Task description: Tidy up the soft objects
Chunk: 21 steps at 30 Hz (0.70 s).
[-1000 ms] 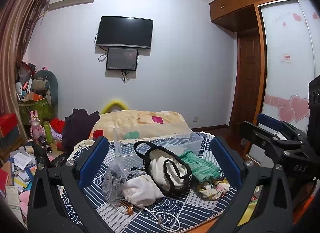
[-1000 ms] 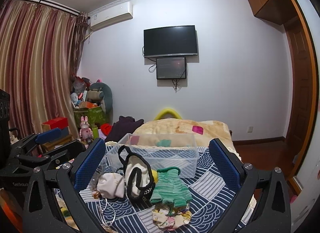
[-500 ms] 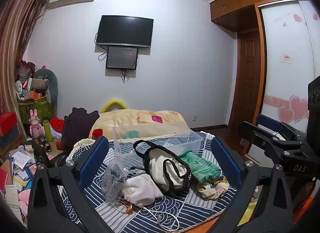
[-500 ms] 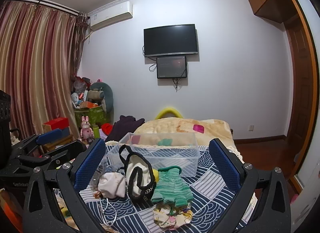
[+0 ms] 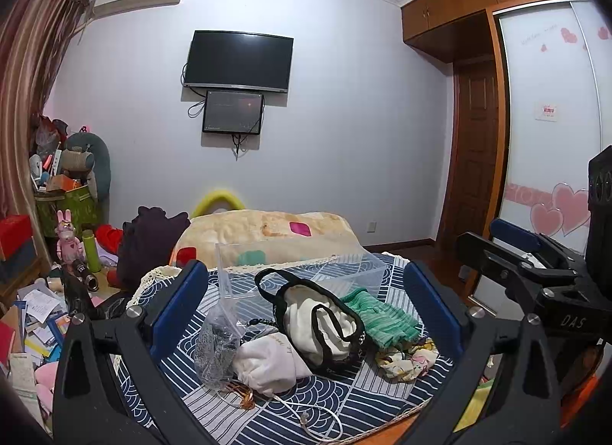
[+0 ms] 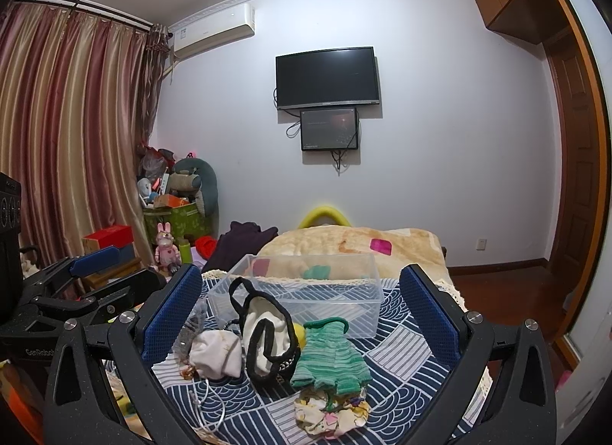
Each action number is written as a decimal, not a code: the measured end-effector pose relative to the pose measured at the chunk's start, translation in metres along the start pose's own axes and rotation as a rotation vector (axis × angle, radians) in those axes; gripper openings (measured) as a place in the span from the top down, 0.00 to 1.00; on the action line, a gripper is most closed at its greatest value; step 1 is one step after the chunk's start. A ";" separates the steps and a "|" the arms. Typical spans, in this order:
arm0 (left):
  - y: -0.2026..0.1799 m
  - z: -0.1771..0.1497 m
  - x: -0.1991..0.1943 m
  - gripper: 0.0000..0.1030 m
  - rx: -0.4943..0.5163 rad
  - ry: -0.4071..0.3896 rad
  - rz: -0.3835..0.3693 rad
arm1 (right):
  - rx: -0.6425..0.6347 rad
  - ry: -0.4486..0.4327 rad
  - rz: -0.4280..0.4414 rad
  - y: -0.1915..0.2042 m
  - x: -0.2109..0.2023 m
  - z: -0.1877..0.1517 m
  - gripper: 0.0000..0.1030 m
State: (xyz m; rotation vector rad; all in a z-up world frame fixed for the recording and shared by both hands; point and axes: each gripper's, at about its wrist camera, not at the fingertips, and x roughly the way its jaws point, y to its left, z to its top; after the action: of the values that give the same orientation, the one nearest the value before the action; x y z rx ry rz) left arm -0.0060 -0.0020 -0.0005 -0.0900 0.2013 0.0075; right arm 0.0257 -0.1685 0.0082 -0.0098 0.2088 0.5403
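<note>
On a blue-and-white patterned cloth (image 5: 344, 406) (image 6: 401, 345) lie a white pouch (image 5: 267, 366) (image 6: 216, 353), a black-rimmed cream bag (image 5: 317, 324) (image 6: 267, 334), a green knitted glove (image 5: 382, 320) (image 6: 332, 359) and a floral scrunchie (image 5: 405, 359) (image 6: 331, 412). A clear plastic box (image 5: 306, 265) (image 6: 302, 292) stands behind them. My left gripper (image 5: 306, 299) and my right gripper (image 6: 300, 311) are both open and empty, held above and before the pile. Each also shows at the edge of the other's view.
A crumpled clear plastic bag (image 5: 218, 338) and a white cable (image 5: 306, 418) lie at the pile's left. A beige blanket (image 5: 267, 230) lies behind the box. Toys, boxes and papers (image 5: 34, 311) clutter the floor at left. A wardrobe (image 5: 554, 139) stands at right.
Both views have drifted very slightly. The objects on the cloth have not moved and both grippers stay open.
</note>
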 end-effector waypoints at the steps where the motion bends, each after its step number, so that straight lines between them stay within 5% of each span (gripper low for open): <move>1: 0.000 0.000 0.000 0.00 0.000 0.000 0.000 | 0.001 0.001 0.000 -0.001 0.000 0.000 0.00; 18: 0.005 -0.007 0.009 0.00 -0.013 -0.011 0.017 | 0.001 0.010 -0.013 -0.002 0.008 -0.005 0.00; 21: 0.013 -0.010 0.015 0.11 -0.026 0.001 0.025 | 0.002 0.029 -0.019 -0.004 0.016 -0.009 0.00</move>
State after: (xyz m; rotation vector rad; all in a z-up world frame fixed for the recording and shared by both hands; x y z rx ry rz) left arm 0.0068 0.0100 -0.0149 -0.1136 0.2031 0.0345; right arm 0.0392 -0.1649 -0.0038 -0.0176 0.2375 0.5213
